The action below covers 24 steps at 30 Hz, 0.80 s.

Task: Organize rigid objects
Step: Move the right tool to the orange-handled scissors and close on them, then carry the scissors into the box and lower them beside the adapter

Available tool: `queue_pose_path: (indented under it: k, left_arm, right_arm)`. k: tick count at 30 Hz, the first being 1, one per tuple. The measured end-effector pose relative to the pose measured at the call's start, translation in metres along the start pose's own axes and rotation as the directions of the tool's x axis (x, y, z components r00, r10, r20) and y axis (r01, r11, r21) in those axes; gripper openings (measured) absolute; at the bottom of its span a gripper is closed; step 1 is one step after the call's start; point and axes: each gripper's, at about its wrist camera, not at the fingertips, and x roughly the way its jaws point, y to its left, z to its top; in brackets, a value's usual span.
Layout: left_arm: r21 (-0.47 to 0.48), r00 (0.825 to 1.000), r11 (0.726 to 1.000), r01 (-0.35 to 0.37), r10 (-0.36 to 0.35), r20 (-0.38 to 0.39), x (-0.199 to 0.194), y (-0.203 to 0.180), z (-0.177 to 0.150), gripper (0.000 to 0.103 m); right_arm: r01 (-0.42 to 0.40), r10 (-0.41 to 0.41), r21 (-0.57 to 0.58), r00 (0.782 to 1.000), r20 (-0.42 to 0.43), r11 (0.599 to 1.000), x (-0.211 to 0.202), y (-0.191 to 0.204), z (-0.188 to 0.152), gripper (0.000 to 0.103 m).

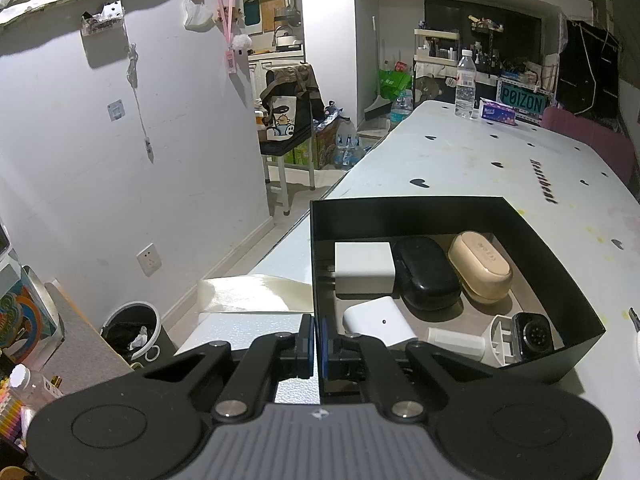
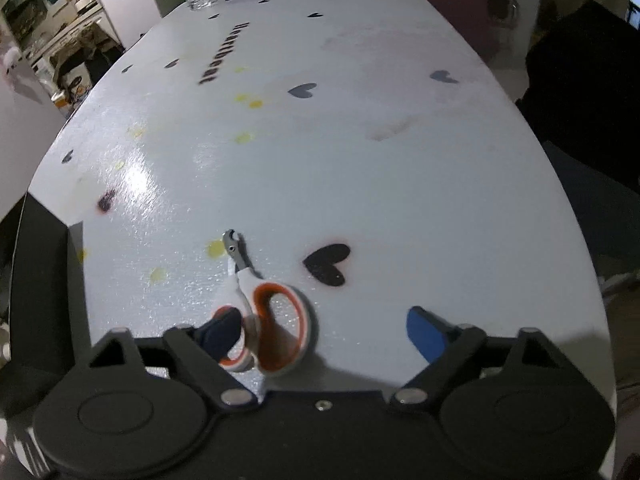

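A black open box [image 1: 560, 280] stands on the white table with heart prints [image 1: 460, 160]. Inside lie a white charger block [image 1: 362, 268], a black case [image 1: 426, 276], a beige case [image 1: 480, 266], a white case [image 1: 378, 322] and a smartwatch on a white stand [image 1: 532, 336]. My left gripper [image 1: 316, 342] is shut on the box's near left wall. In the right wrist view, small pet nail scissors with white and orange handles [image 2: 276, 312] lie flat on the table. My right gripper [image 2: 324, 334] hangs open over the handles, its left finger [image 2: 222, 334] over one loop, the right finger [image 2: 424, 332] apart.
The box's corner [image 2: 44, 280] shows left of the scissors. A water bottle [image 1: 465, 84] and a tissue pack [image 1: 498, 112] stand at the table's far end. A waste bin [image 1: 130, 332] sits on the floor to the left, below the table edge. A dark chair [image 2: 580, 92] stands to the right.
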Motion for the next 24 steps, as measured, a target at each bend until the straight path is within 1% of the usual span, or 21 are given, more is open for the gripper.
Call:
queue_pose_path:
  k: [2, 5, 9, 11, 12, 13, 18, 24]
  left_arm:
    - [0.001, 1.000, 1.000, -0.001, 0.001, 0.000, 0.000, -0.001, 0.000, 0.003]
    - [0.000, 1.000, 1.000, 0.001, -0.001, 0.000, 0.000, 0.000, 0.000, 0.003]
    - [0.001, 1.000, 1.000, 0.000, 0.000, 0.000, 0.000, 0.000, 0.000, 0.003]
    - [0.001, 1.000, 1.000, 0.000, 0.000, -0.001, 0.000, -0.001, 0.000, 0.003]
    - [0.001, 1.000, 1.000, 0.001, -0.001, -0.001, 0.000, -0.001, 0.000, 0.003]
    - [0.000, 1.000, 1.000, 0.002, -0.002, -0.001, 0.000, 0.000, 0.000, 0.003]
    - [0.001, 1.000, 1.000, 0.001, -0.001, 0.000, 0.000, -0.001, 0.001, 0.003]
    - [0.002, 1.000, 1.000, 0.000, 0.000, 0.000, -0.001, -0.001, 0.001, 0.003]
  right_arm:
    - [0.020, -0.020, -0.051, 1.000, 0.005, 0.999, 0.000, 0.008, -0.002, 0.081]
    - [0.053, -0.052, -0.118, 0.999, 0.012, 0.992, 0.003, 0.019, -0.005, 0.079]
    - [0.026, -0.022, -0.163, 0.999, 0.026, 0.986, 0.001, 0.030, -0.004, 0.069]
    - [0.004, 0.001, -0.177, 1.000, 0.029, 0.984, 0.000, 0.031, -0.004, 0.061]
    - [-0.009, 0.015, -0.180, 0.999, 0.033, 0.984, -0.001, 0.032, -0.004, 0.048]
    - [-0.010, 0.017, -0.179, 0.999, 0.041, 0.984, -0.003, 0.033, -0.005, 0.040]
    - [-0.051, 0.059, -0.154, 0.997, 0.046, 0.987, -0.006, 0.028, -0.003, 0.039]
    - [-0.073, 0.084, -0.120, 0.992, 0.092, 0.990, -0.014, 0.023, -0.001, 0.039]
